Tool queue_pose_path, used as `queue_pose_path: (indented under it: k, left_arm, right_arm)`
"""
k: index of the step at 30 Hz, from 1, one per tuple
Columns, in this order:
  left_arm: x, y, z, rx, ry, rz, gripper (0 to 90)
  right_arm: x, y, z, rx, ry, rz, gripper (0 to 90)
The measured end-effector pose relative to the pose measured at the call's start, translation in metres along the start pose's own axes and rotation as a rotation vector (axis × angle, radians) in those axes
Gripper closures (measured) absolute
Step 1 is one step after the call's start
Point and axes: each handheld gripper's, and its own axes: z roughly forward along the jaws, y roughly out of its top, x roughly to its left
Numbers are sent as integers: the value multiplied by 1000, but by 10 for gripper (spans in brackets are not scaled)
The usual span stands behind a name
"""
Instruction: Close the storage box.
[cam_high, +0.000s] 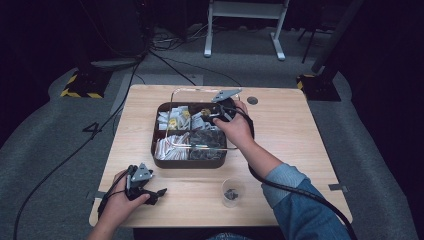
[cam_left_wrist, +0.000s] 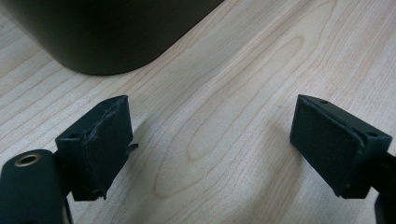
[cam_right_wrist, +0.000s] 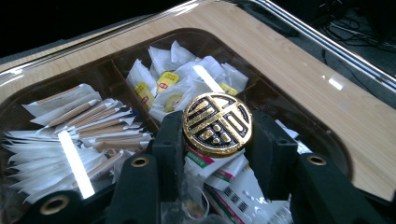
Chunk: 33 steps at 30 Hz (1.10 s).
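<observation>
- The dark compartment box (cam_high: 189, 161) sits in the middle of the wooden table (cam_high: 300, 135), and every place below is given from it.
- Above its far right compartment the right gripper (cam_right_wrist: 217, 127) holds the round gold-and-black knob (cam_right_wrist: 217, 123) of the clear lid (cam_high: 200, 91), one jaw pressed on each side of the knob.
- The lid looks like stiff, smooth, light plastic, likely slippery; the knob is the sensible place to hold, squeezed across its rim.
- Under the lid lie tea-bag sachets (cam_right_wrist: 187, 79), paper-wrapped sticks (cam_right_wrist: 88, 116) and other packets.
- Near the box's front left corner the left gripper (cam_left_wrist: 210, 149) hangs just over bare wood, jaws spread wide, nothing between.
- A small clear cup (cam_high: 232, 192) stands in front of the box's right corner.
</observation>
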Motion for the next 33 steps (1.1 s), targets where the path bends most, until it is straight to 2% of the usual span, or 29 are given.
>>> queue_pose_path:
  k: [3, 11, 16, 28, 33]
  left_arm:
    - [0, 0, 0, 0, 0, -1, 135]
    - [0, 0, 0, -3, 0, -1, 135]
    - [1, 0, 0, -3, -1, 0, 136]
    - [2, 0, 0, -2, -6, 2, 135]
    - [2, 0, 1, -5, -6, 2, 136]
  right_arm:
    - [5, -1, 11, 5, -17, -23, 588]
    - [13, -3, 29, -6, 11, 11, 588]
    - [19, -3, 40, 15, 30, 12, 588]
    - [32, -5, 56, 55, 34, -6, 587]
    - [35, -5, 58, 70, 45, 13, 588]
